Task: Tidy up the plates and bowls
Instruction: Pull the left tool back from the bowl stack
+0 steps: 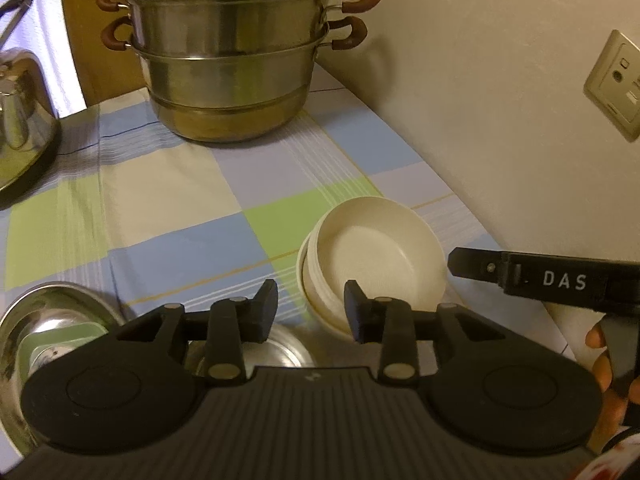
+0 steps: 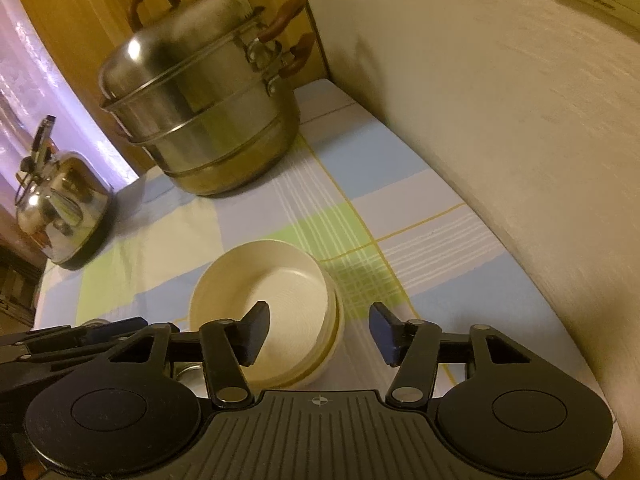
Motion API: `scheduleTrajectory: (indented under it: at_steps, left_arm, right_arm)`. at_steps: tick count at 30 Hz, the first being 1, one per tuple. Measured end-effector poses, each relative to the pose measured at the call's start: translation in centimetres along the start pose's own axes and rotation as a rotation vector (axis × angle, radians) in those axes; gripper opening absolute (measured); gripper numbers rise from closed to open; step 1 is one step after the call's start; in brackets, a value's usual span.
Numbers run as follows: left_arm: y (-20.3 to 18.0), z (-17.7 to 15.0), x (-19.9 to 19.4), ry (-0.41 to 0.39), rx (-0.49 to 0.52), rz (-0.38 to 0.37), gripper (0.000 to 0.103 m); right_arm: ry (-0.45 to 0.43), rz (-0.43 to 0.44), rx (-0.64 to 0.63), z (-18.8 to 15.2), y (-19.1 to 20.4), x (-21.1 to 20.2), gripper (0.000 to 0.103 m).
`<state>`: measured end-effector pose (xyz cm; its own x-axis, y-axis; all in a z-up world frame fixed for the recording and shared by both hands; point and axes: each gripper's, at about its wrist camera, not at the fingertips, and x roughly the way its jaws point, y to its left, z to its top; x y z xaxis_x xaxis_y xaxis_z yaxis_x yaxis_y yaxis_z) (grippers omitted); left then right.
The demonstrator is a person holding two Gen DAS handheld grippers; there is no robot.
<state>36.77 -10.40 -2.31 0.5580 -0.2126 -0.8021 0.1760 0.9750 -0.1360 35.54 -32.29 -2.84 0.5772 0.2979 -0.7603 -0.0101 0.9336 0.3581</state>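
A checked cloth [image 1: 168, 184] covers the table, with a steamer [image 1: 228, 60] pushed to the back corner and a kettle [image 2: 64, 208] at the far left, likely to keep the middle free for sorting, while steel bowls [image 1: 52, 320] sit at the near left under the left gripper [image 1: 311, 306]. The cream bowls [image 2: 272, 300] are nested by the wall, the top one tilted in the stack and so seemingly just set in; both the left and the right gripper [image 2: 318, 332] hang above their near rim, fingers spread, pinching nothing
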Motion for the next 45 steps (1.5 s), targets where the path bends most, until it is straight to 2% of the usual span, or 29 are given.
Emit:
scheduleTrajectory:
  at_steps: [7,9,12,21,32,45]
  left_arm:
    - [0.0,-1.9,-3.5,-0.024,-0.014,0.003,0.047]
    - [-0.1,-2.7,-4.6,-0.032,-0.012,0.008,0.053]
    - [-0.2,-3.8,-6.1,-0.048,-0.012,0.018,0.055]
    - [-0.6,-8.1,-9.9,-0.053,-0.028,0.042,0.065]
    - [-0.2,-12.5,-12.3,-0.036,-0.113,0.083,0.068]
    - [0.1,-16.2,-13.6,-0.003,-0.193,0.133,0.068]
  right_arm:
    - [-0.012,0.032,-0.004,-1.5,0.1,-2.8,0.067]
    - [-0.018,0.040,-0.006,-2.1,0.2,-3.7,0.068]
    - [-0.020,0.044,-0.009,-3.0,0.4,-4.8,0.070]
    - [0.005,0.088,-0.038,-6.0,0.8,-7.5,0.072]
    - [0.025,0.104,-0.111,-9.5,1.0,-9.7,0.073]
    - [0.101,0.121,-0.166,-12.9,1.0,-10.0,0.073]
